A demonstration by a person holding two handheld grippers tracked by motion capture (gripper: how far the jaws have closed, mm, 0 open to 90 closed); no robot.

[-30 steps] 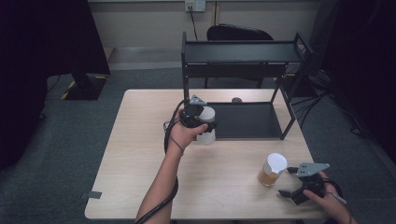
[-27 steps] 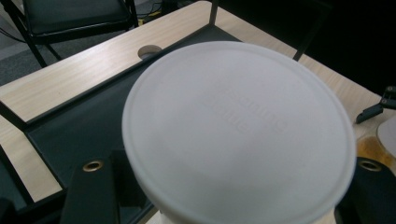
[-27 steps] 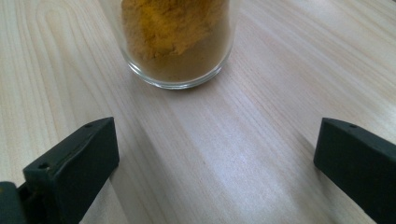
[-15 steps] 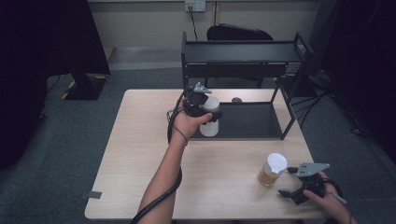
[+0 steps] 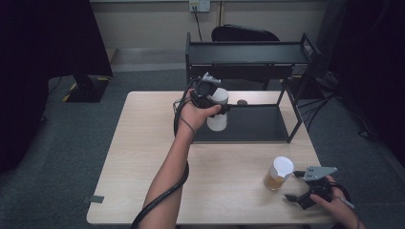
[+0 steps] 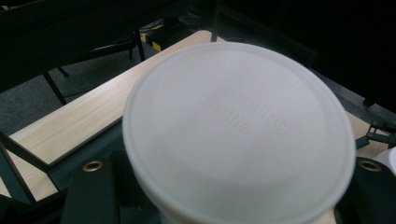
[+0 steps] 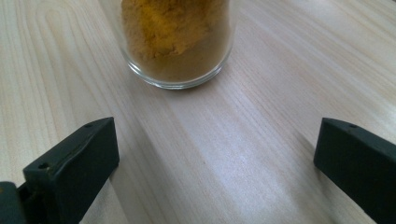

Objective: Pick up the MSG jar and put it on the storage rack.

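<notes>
My left gripper (image 5: 212, 102) has its fingers pinching a white lidded jar (image 5: 218, 110), carried upright over the front left corner of the black rack's (image 5: 248, 59) lower shelf (image 5: 258, 123), at about 12 o'clock on the desk (image 5: 143, 143). My right gripper (image 5: 310, 188) rests low near 4 o'clock, fingers spread wide and holding nothing, with the spice jar (image 5: 278, 173) standing just ahead of it, apart from both fingers.

What worries me is the set-down. The shelf's front rail and the left upright sit close under the white jar; if I lower it short or tilted, its base could catch the rail and tip toward the desk. I judge the grip is high on the jar, so a bump could swing it in my fingers. On the right, closing off-centre could shove the glass instead of clamping it, and it would slide easily on smooth wood.

The left gripper view gives me the lid (image 6: 238, 126) close up, with faint raised lettering, but hides where the jar's base sits. The high view supplies that, and how the jars stand well apart. The right gripper view shows the orange-brown powder (image 7: 175, 32) through the glass and the gap to my fingers (image 7: 70, 163).
</notes>
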